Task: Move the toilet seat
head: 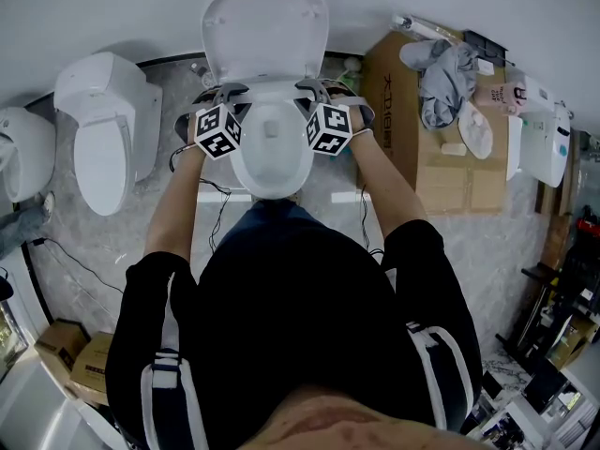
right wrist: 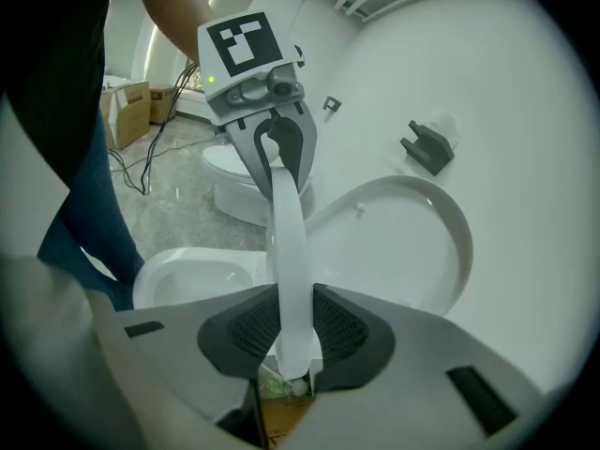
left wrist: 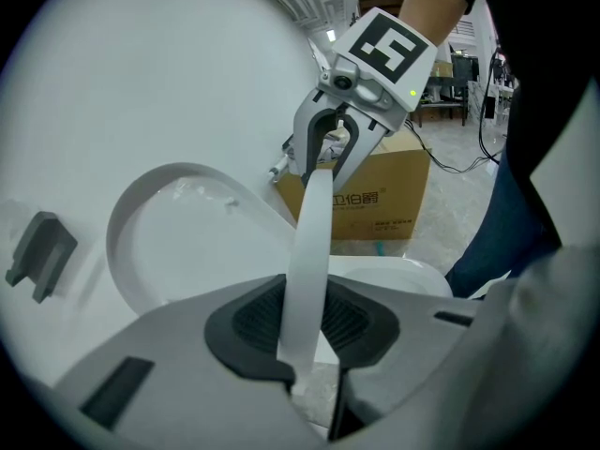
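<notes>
The white toilet (head: 272, 162) stands at the top middle of the head view, its lid (head: 265, 26) raised against the wall. The toilet seat (left wrist: 309, 242) is tilted up off the bowl (left wrist: 398, 275) and shows edge-on as a thin white band in both gripper views. My left gripper (head: 230, 94) is shut on the seat's left side, whose edge lies between the dark pads (left wrist: 258, 322). My right gripper (head: 314, 89) is shut on the seat's right side (right wrist: 291, 251). Each gripper view shows the other gripper at the band's far end.
A second white toilet (head: 103, 129) stands to the left. A large cardboard box (head: 422, 148) with grey clothes (head: 445, 82) on top sits close on the right. Cables (head: 216, 200) trail over the marble floor. Small boxes (head: 75, 364) lie at the lower left.
</notes>
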{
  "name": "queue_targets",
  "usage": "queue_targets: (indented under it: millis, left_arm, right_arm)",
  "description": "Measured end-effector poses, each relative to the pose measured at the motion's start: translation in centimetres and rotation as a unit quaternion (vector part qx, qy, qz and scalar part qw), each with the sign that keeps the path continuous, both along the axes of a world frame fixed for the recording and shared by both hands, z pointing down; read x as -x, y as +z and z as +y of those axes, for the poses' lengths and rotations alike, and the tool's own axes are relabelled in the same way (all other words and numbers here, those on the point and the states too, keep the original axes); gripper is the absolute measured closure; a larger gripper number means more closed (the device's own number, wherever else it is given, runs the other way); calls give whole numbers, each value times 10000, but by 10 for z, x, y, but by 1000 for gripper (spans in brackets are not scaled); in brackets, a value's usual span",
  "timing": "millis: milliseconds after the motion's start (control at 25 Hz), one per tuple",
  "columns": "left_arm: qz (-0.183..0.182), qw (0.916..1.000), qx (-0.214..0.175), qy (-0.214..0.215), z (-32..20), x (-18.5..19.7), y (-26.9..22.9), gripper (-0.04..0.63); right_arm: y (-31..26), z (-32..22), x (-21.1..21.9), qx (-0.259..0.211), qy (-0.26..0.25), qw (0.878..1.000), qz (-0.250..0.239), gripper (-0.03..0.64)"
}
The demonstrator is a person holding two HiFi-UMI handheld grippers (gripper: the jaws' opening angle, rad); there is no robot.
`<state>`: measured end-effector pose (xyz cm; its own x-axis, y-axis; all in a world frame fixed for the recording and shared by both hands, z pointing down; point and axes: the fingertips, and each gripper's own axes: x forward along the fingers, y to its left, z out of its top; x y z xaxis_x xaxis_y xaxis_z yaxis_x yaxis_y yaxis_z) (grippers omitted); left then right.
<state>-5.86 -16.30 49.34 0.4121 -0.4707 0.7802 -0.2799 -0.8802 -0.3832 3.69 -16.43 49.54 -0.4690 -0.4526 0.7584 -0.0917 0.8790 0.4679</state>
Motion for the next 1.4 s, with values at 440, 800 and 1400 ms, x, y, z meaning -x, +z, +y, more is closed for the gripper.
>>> queue_targets:
  millis: [440,800,1400]
  left_arm:
    - [80,9998,-119,-98,-29,2,-8,517]
    - [166,9998,-67,-105,-48,5,-12,515]
    - [228,9996,-111,-154,-78,7,-18,503]
  right_arm:
    - [-8,-29,2,-46,143,9998,-128,514]
    - [-12,-51,6,-75,202,9996,-182,520]
    - [-18,-82,7,-24,307,9992,-246,523]
